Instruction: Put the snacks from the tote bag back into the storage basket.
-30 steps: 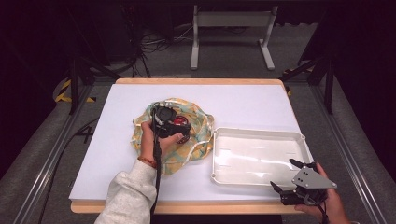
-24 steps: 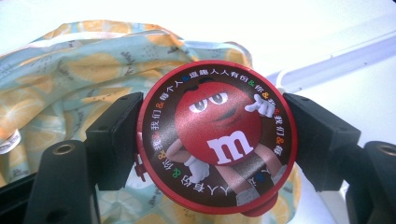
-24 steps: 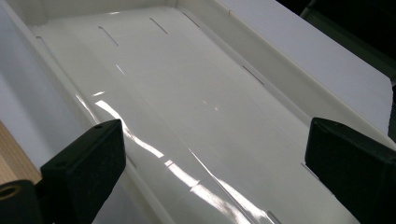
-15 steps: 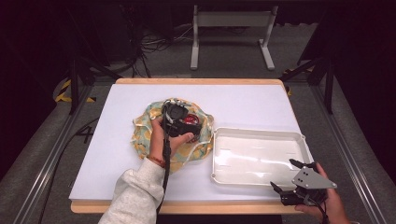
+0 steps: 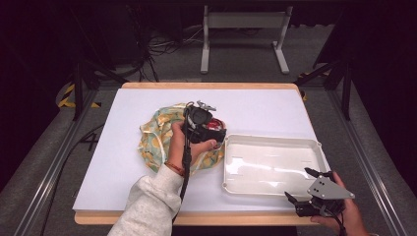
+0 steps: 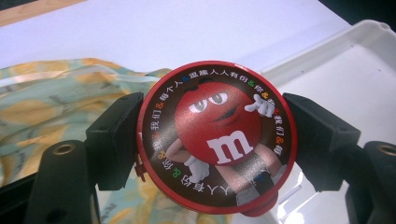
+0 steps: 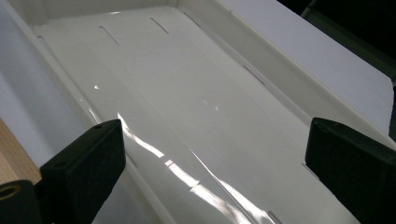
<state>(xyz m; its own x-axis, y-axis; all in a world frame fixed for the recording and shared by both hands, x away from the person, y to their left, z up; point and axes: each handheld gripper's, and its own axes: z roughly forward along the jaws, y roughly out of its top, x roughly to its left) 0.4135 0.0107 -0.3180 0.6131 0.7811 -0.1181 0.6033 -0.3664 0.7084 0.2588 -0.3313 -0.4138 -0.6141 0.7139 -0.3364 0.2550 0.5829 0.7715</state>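
My left gripper [image 5: 215, 132] is shut on a round red tin [image 5: 214, 127] whose lid shows a red candy character; its jaws press the tin's two sides [image 6: 215, 137]. It hangs above the right edge of a crumpled yellow-green patterned cloth [image 5: 156, 139], close to the left rim of a white tray [image 5: 269, 138]. The cloth [image 6: 42, 105] lies behind and below the tin. My right gripper [image 5: 300, 184] stands open at the tray's near right corner, jaws wide apart [image 7: 215, 154] and aimed along the bare tray bottom [image 7: 196, 93], with nothing between them.
A white mat [image 5: 275, 110] covers the wooden table [image 5: 211, 85]. Dark floor, cables and a metal stand [image 5: 243, 34] lie beyond the far edge. A cable trails from the left gripper along the grey sleeve [image 5: 147, 206].
The left hand has carried the red tin to the right and slightly upward, from above the cloth's middle to its right edge by the tray. The right gripper has stayed put.
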